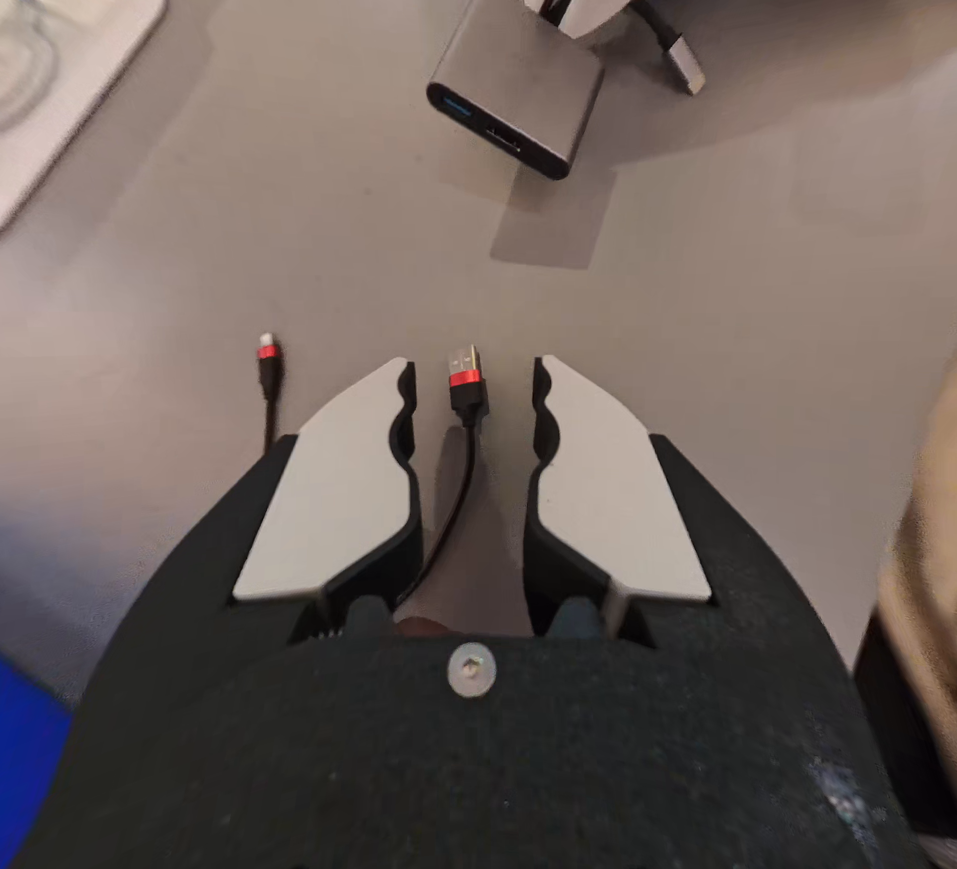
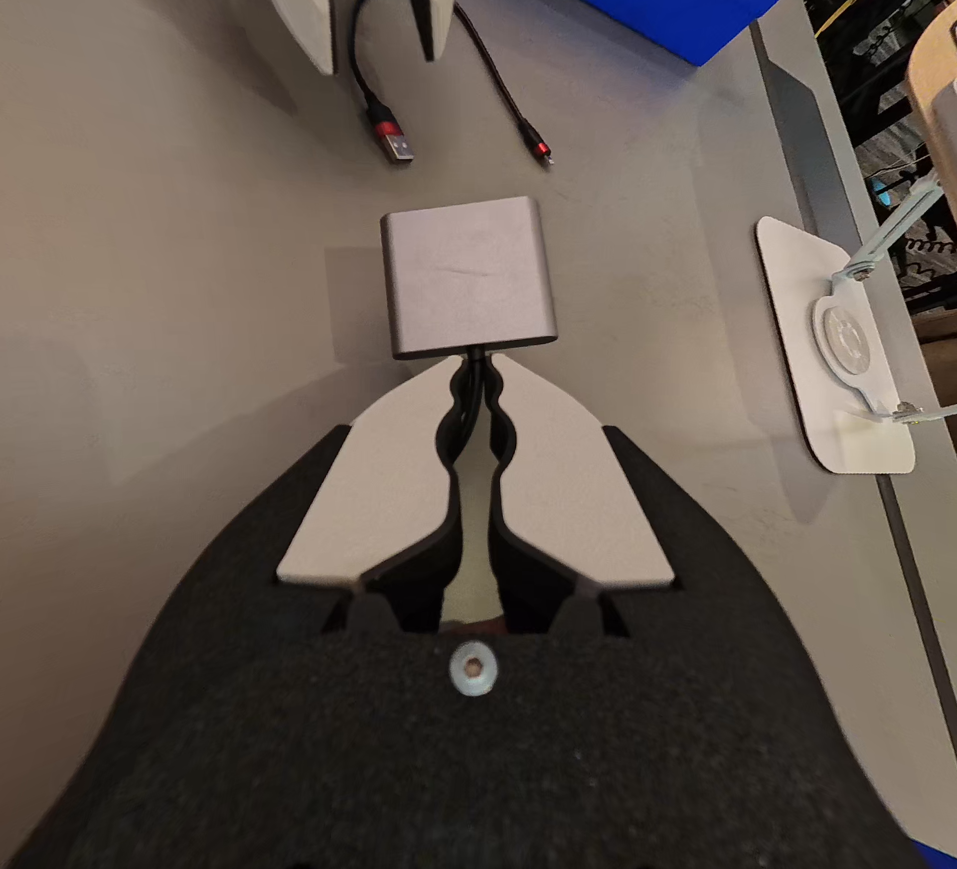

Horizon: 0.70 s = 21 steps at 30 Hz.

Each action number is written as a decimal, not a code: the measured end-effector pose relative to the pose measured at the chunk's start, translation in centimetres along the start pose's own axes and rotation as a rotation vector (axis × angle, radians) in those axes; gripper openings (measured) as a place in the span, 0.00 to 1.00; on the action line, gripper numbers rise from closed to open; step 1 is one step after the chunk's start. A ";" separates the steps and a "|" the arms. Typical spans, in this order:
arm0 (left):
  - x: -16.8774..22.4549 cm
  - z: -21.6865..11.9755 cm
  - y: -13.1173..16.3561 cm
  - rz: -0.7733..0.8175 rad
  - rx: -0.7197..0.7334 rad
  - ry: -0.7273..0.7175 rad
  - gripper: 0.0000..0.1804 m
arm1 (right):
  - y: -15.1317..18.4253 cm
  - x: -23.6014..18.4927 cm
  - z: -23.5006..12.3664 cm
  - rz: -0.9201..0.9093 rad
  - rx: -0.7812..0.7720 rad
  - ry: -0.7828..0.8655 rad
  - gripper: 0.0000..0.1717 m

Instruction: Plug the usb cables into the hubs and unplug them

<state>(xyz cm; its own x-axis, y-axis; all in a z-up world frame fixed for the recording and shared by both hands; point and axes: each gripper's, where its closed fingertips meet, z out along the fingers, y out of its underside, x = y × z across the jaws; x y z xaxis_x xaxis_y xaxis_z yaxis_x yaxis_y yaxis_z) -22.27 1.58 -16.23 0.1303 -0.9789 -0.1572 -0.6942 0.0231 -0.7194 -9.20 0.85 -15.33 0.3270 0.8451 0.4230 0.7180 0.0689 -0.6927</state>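
The left gripper [image 1: 474, 362] is hanging with its jaws spread wide, and the USB plug [image 1: 466, 375] with the red collar is lying on the grey table [image 1: 259, 223] between the two fingers, touched by neither pad. The right gripper [image 2: 474, 368] is clamping its jaws on the hub's black lead [image 2: 472, 391] just behind the grey hub [image 2: 466, 274], whose port face is pointing away from those jaws, towards the plug. As I see it, the trouble is sitting in that hold: the right gripper is pinching a flexible lead, not the body, so the hub is likely to swivel or slide the moment a plug pushes at it, and the plug then skates off the port. The plug itself is lying loose on its own cable [image 1: 461, 482], so closing off-centre is liable to flick it sideways or grip it crooked. The cable's smaller plug [image 1: 268, 352] is resting just outside the left finger, and the cable running under the gripper may drag as the plug is lifted.
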 end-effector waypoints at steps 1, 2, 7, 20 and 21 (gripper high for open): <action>-0.2 0.2 0.1 -0.041 0.004 0.023 0.23 | 0.0 -0.1 0.0 -0.001 -0.001 -0.002 0.03; -0.7 0.4 0.3 -0.074 0.005 0.020 0.21 | 0.0 -0.1 0.0 -0.001 -0.002 -0.003 0.03; -0.7 1.4 2.3 -0.099 -0.086 0.035 0.21 | 0.1 0.0 -0.1 0.002 -0.002 -0.005 0.03; 0.4 0.3 -1.7 0.376 -0.022 -0.131 0.08 | -1.0 -2.5 0.2 0.006 0.040 -0.138 0.03; 0.4 0.0 -2.6 0.429 -0.010 -0.160 0.08 | -1.3 -2.6 0.2 0.007 0.052 -0.143 0.03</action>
<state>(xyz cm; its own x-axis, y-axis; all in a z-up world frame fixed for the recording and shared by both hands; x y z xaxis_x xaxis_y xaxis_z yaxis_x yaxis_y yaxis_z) -20.45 1.16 -14.42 -0.0637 -0.8375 -0.5428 -0.7163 0.4171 -0.5594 -11.10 -1.37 -15.62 0.2385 0.9123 0.3330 0.6821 0.0867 -0.7261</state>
